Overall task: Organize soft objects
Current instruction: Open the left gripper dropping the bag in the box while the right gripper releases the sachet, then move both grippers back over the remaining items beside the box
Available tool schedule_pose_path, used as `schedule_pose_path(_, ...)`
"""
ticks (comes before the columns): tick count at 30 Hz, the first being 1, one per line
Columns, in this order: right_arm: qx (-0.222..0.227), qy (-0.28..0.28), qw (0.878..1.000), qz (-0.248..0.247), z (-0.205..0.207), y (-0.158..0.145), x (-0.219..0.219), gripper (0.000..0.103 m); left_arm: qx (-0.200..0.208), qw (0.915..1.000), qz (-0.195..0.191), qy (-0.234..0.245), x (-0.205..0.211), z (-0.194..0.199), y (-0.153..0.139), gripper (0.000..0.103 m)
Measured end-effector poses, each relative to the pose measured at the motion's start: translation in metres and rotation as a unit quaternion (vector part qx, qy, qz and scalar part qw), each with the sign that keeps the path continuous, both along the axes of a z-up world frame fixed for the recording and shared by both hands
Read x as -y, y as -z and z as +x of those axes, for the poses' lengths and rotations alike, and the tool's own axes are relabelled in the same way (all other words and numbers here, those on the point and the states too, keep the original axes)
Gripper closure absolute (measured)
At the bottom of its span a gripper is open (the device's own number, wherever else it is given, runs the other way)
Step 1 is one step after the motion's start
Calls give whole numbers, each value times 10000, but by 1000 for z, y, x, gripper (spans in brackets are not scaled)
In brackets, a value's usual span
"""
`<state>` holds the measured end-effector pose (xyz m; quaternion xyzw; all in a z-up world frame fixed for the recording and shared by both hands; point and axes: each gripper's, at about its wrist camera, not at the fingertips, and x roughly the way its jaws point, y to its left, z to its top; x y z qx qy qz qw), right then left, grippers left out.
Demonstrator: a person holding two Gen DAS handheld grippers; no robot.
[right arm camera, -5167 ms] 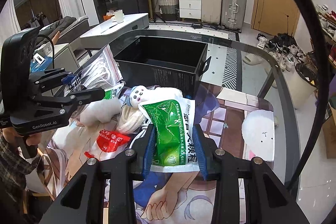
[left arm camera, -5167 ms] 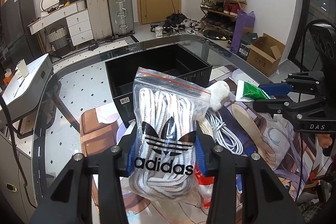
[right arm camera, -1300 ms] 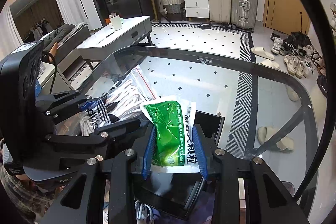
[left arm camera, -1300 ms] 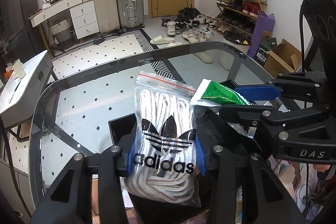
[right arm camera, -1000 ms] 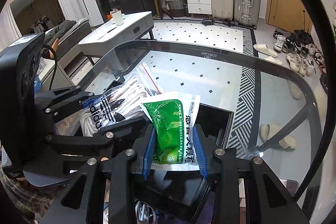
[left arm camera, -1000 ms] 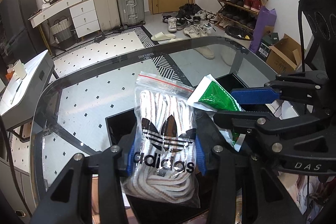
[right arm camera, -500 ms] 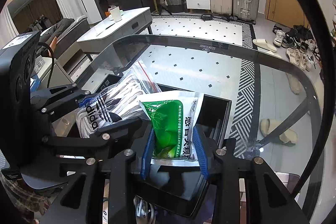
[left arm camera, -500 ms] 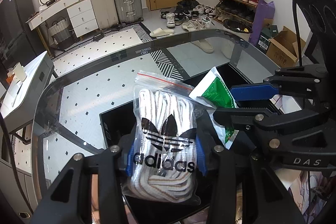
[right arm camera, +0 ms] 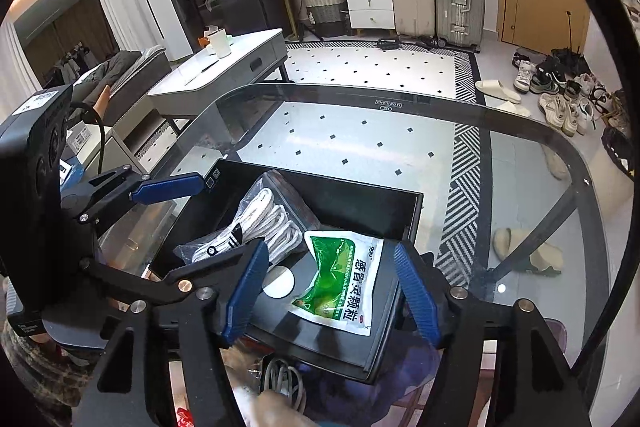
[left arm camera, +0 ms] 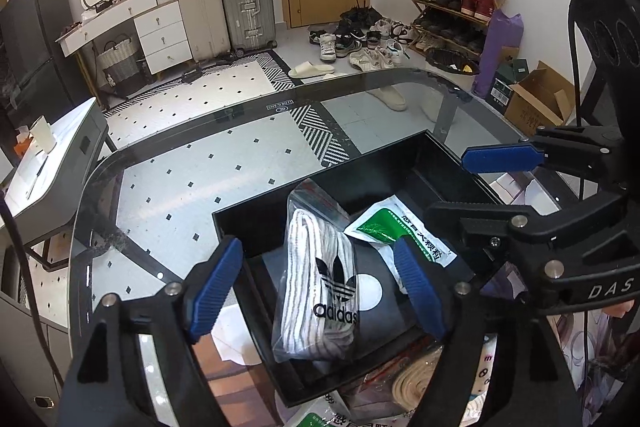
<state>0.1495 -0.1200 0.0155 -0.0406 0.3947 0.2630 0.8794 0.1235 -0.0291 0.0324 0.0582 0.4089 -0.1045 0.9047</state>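
I am looking down over a glass-topped desk [left arm camera: 192, 163] with a rounded dark rim; a black storage bin [left arm camera: 360, 183] stands on it toward the near edge, open at the top.

Inside the bin lie two items. The larger is a clear zip bag of white laces [left arm camera: 316, 287] carrying a black adidas mark; it rests along the bin's left half, its red-striped zip end leaning toward the far wall. Just beside it on the right lies a green-and-white medicine sachet [right arm camera: 340, 279] with Chinese print, flat on the bin floor. In the left wrist view one corner of the sachet sits close against the bag; I cannot tell whether they touch. A white round spot on the bin floor shows between them.

My left hand-held gripper [left arm camera: 316, 291] hangs above the bin with its jaws opening; the bag of laces lies between and below the blue pads [left arm camera: 212, 283], clear of both, so it is released. My right hand-held gripper [right arm camera: 328, 287] is likewise opening over the sachet, pads apart from it on either side, nothing grasped.

At the desk's near edge, outside the bin, a coiled white cable [right arm camera: 284, 383] shows partly below the right gripper.
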Motion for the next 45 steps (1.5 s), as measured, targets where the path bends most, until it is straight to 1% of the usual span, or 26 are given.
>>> schedule_pose_path(1, 53, 3, 10000, -8, -2, -1, 1, 22, 5, 10000, -1, -3, 0, -2, -1, 18)
schedule_pose_path(2, 115, 13, 9999, -34, -5, -3, 2, 18, 22, 10000, -9, -2, -1, -4, -1, 16)
schedule_pose_path(3, 173, 25, 9998, -58, -9, -4, 3, 16, 23, 10000, -28, 1, -2, -6, -2, 16)
schedule_pose_path(7, 215, 23, 9997, -68, -15, -7, 5, 15, 37, 9999, -119, -70, -7, -12, -5, 10)
schedule_pose_path(9, 246, 2, 9997, -73, -18, -10, 8, 13, 25, 9999, -104, -127, -7, -15, -6, 4)
schedule_pose_path(12, 356, -25, 9993, -85, -29, -11, 12, 13, 47, 9998, -98, -174, -6, -21, -8, 0)
schedule_pose_path(18, 613, -44, 9980, -176, -47, -13, 21, 13, 33, 9996, -67, -254, -9, -34, -7, 0)
schedule_pose_path(23, 857, -27, 9957, -350, -60, -13, 28, 13, 24, 9993, -134, -358, -13, -46, -7, 0)
schedule_pose_path(27, 778, 7, 9966, -286, -66, -9, 38, 13, 37, 9991, -97, -404, -13, -58, -6, 0)
schedule_pose_path(31, 792, 15, 9962, -355, -73, -4, 46, 13, 26, 9992, 42, -397, -12, -65, -4, 0)
schedule_pose_path(36, 729, -29, 9969, -281, -82, 0, 56, 13, -6, 9990, 12, -447, -14, -74, 0, 0)
schedule_pose_path(45, 830, -366, 9941, -597, -101, 11, 60, 13, -83, 9994, 89, -328, -11, -87, 7, 0)
